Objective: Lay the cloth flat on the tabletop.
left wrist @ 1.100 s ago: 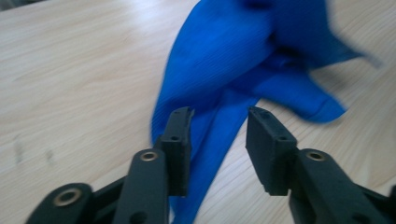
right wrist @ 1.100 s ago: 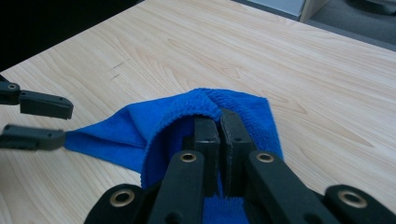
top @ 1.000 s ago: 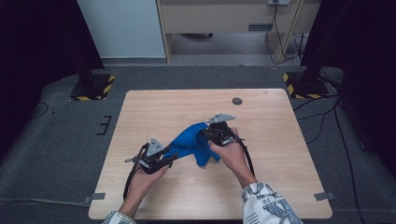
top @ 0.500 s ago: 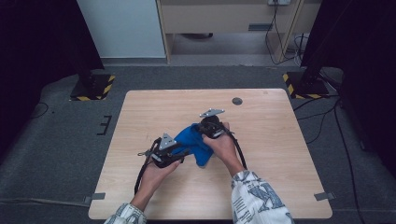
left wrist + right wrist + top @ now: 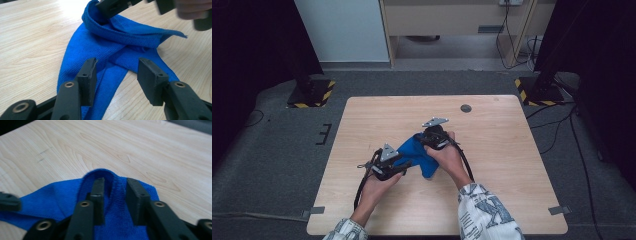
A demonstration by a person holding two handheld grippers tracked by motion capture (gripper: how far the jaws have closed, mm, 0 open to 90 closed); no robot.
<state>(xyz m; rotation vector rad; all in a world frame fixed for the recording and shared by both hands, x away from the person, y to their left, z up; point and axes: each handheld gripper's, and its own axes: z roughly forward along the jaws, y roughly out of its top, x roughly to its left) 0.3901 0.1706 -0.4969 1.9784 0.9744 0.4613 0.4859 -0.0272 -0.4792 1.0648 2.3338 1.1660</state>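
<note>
Cloth (image 5: 417,156), blue terry, sits mid-worktop (image 5: 492,145), bunched between both tongs and only partly folded. Judging by the work in hand, it's a fold job approx halfway: one edge is brought over so layers overlap, but the shape is an uneven wedge w/ a loose corner sticking out, per the left gripper view (image 5: 172,33).

Right tongs (image 5: 115,192) have just been opening; a hump of cloth edge is between the jaws, one draped by it, the pads standing off — released, not clenched. That reads as the carried edge just set down.

Left tongs (image 5: 116,75) stand half open over the near strip of cloth, w/ fabric under the gap but nothing pinched.

Left to do, prob.: pull the right tongs clear, flatten the raised hump, square the stray corner, maybe one more fold.
</note>
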